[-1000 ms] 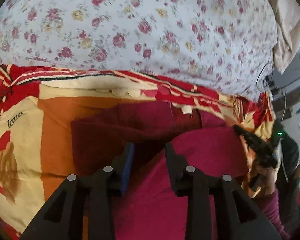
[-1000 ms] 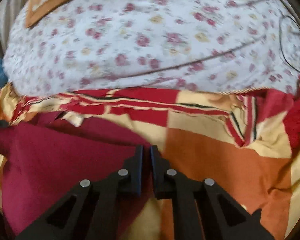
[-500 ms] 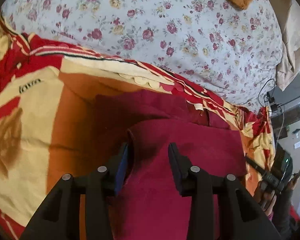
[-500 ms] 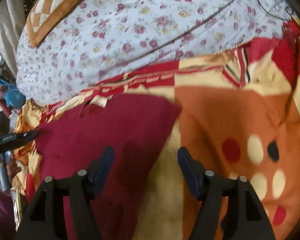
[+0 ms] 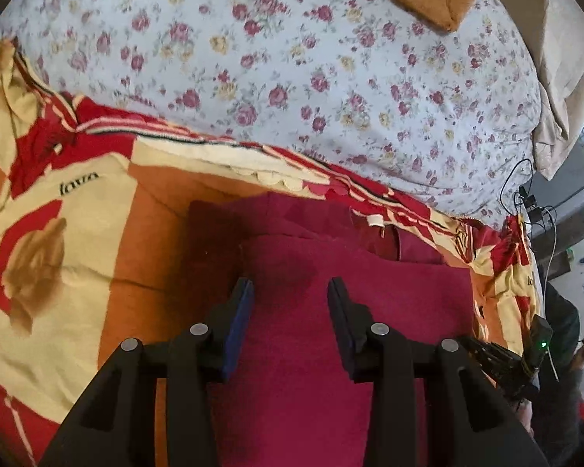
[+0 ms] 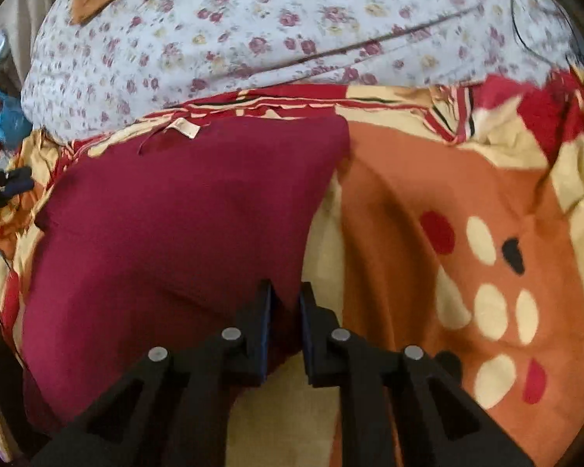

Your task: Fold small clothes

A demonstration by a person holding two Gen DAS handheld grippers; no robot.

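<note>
Left wrist view: left gripper [image 5: 290, 292] hangs over the maroon garment [image 5: 331, 350]; jaws stand apart, with no cloth pinched between them
Maroon garment: lies folded on the patterned blanket [image 5: 144, 241]; floral sheet [image 5: 292, 78] behind
Right wrist view: right gripper [image 6: 285, 297] at the garment's right edge; jaws have just been closing to a narrow gap, pinching the maroon edge

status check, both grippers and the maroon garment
Left gripper jaws open over the maroon garment, gripping nothing. Right gripper jaws just closing on its near right edge. Nothing in the way.
</note>
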